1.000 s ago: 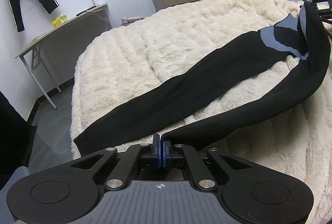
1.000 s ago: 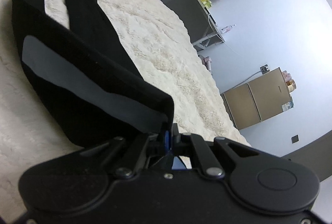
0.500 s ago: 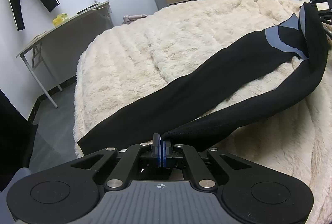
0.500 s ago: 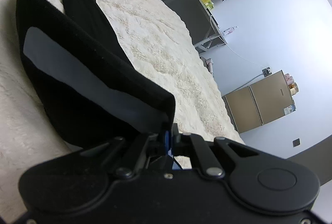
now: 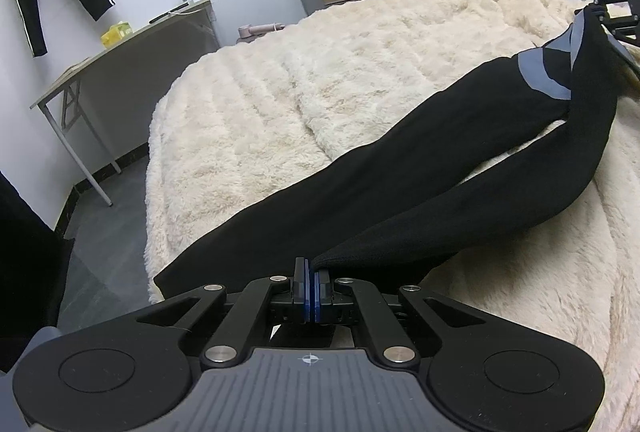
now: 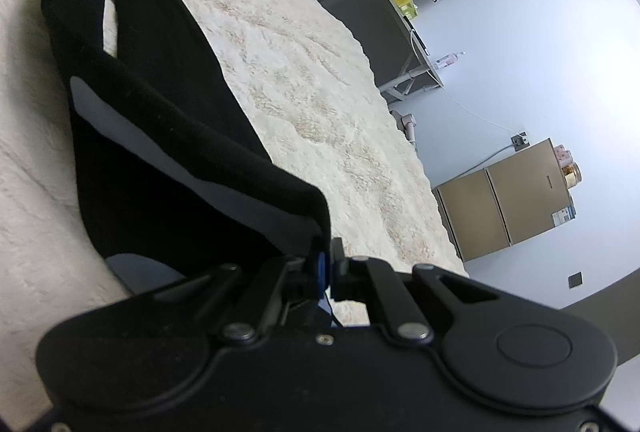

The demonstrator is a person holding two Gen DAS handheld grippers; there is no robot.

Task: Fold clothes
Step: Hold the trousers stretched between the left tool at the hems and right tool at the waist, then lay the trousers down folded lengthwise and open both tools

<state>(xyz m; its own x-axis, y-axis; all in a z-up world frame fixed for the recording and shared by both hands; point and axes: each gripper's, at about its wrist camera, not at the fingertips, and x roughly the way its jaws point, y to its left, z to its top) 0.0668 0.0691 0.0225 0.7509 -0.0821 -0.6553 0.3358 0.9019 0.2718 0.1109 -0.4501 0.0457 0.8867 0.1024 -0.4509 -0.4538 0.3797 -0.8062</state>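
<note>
A pair of black trousers (image 5: pixel 400 200) w/ grey panels was seen stretched lengthwise across the cream fleece-covered bed (image 5: pixel 300 92), running from near the bed's foot edge toward its far side. Both ends were pinched. The left gripper (image 5: pixel 311 286) was fully closed on the hem of one leg, close to the foot edge of the bed, w/ that leg lifted slightly off the fleece. The right gripper (image 6: pixel 325 264) was likewise clamped shut, on the waistband corner at the opposite end; the grey panel (image 6: pixel 132 128) was seen just beyond its jaws. The other leg lay flat on the bed beside the held one, its hem at the bed's edge, a strip of fleece showing between the two.

Progress, as judged: early stage. The garment was laid out and gripped, but the legs were not yet stacked one on the other, and no crosswise fold was visible. Still left, prob.: held leg to be brought over the flat one, then length to be halved, perhaps again. No folded pile was seen anywhere on the bed.
</note>
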